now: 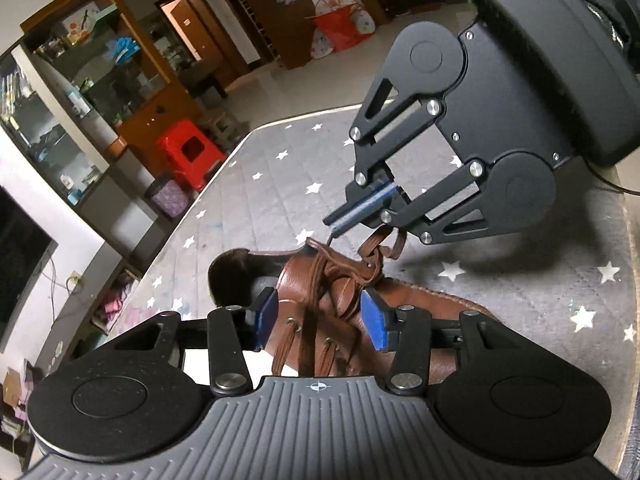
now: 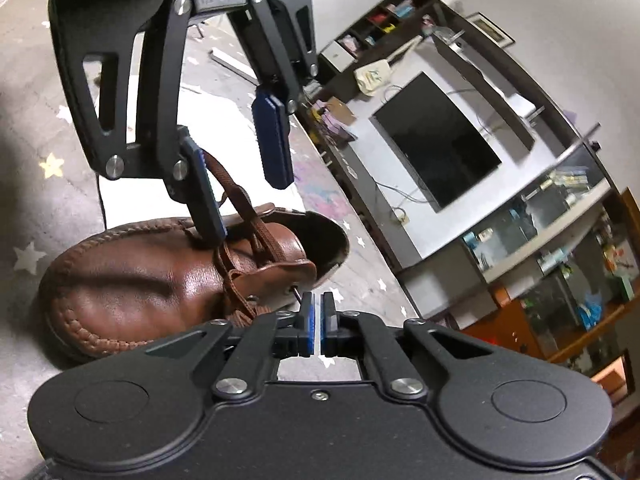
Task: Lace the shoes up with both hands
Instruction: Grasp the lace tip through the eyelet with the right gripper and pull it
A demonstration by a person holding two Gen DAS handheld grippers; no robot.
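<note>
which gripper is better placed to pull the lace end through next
Right. The right gripper is shut on the lace tip at the shoe. The left gripper is open and grips nothing.

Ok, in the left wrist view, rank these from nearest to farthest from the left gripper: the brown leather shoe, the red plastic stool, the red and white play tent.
1. Brown leather shoe: directly ahead of the left gripper, partly between its open pads.
2. Red plastic stool: on the floor beyond the table edge, upper left.
3. Red and white play tent: far back by the wall, top centre.
</note>
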